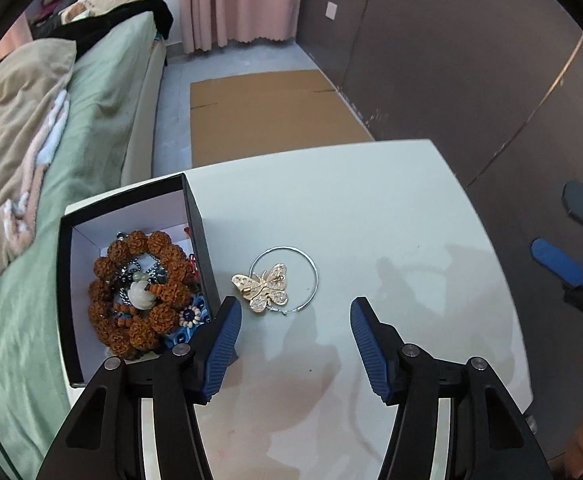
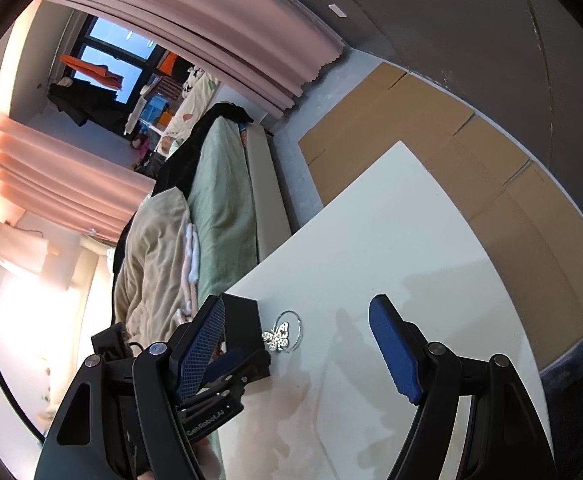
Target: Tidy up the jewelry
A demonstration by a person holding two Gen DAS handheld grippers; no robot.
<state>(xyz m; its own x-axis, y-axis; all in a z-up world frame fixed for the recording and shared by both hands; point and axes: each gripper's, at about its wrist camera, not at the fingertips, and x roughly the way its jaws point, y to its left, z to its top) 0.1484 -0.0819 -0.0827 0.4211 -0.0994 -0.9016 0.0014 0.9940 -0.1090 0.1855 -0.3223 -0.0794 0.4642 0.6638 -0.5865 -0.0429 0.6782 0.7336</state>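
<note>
A gold butterfly brooch lies on a silver hoop on the white table, just right of an open black box. The box holds a brown bead bracelet and other jewelry. My left gripper is open and empty, hovering just in front of the brooch. My right gripper is open and empty, off to the right; its blue fingers show at the left wrist view's right edge. In the right wrist view the brooch and box sit between its fingers.
A bed with a green sheet and beige blanket lies left of the table. Flat cardboard covers the floor beyond the table. A dark wall runs along the right. Pink curtains hang at the back.
</note>
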